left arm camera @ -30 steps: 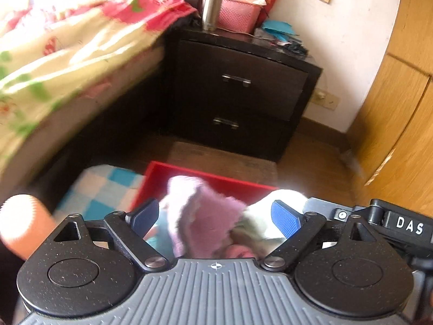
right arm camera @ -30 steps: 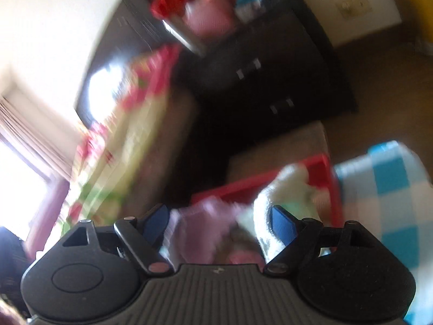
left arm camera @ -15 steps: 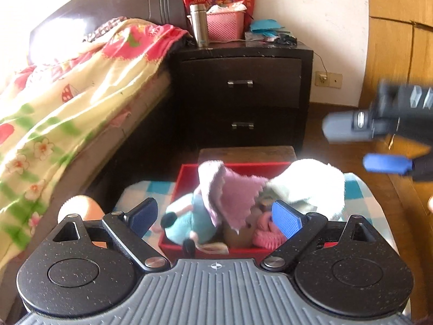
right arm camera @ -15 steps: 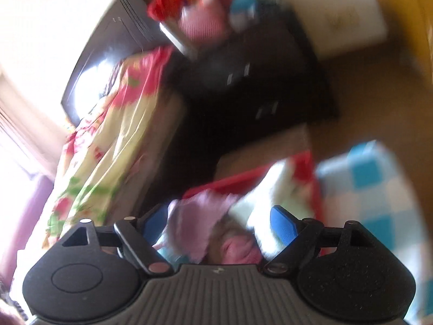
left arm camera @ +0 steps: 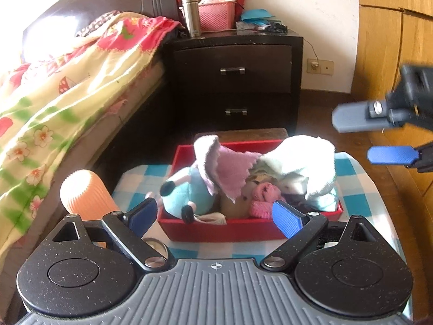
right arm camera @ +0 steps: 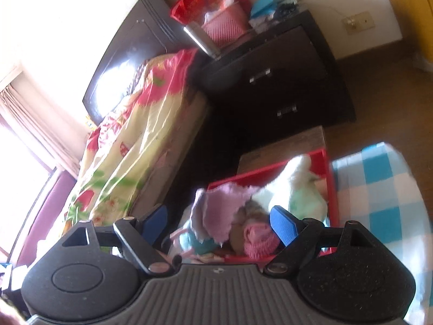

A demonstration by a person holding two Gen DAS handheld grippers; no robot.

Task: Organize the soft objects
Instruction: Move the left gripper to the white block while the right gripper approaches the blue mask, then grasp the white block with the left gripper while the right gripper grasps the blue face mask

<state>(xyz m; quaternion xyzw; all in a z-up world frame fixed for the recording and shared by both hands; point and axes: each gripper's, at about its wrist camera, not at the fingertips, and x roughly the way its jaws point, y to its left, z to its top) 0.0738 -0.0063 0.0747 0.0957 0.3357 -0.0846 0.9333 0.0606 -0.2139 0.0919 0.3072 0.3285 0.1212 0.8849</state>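
A red box [left arm camera: 224, 231] on a blue-checked cloth [left arm camera: 140, 174] holds soft things: a pink cloth [left arm camera: 230, 172], a white plush [left arm camera: 305, 157], a teal plush toy [left arm camera: 181, 192] and a pink knit item [left arm camera: 261, 203]. The box [right arm camera: 332, 187] and its pile also show in the right wrist view. My left gripper [left arm camera: 215, 216] is open and empty, just in front of the box. My right gripper [right arm camera: 219, 222] is open and empty above the box; it also shows in the left wrist view [left arm camera: 376, 140], up at the right.
An orange ribbed cup [left arm camera: 84, 195] stands left of the box. A bed with a floral quilt [left arm camera: 62, 94] is on the left. A dark nightstand [left arm camera: 235, 81] stands behind, with a pink basket [left arm camera: 216, 15] and a steel flask [left arm camera: 190, 15]. Wooden wardrobe [left arm camera: 392, 40] at right.
Both grippers have pulled back and up from the box, open and empty. The right gripper now appears at the right of the left wrist view. The soft things stay in the box.
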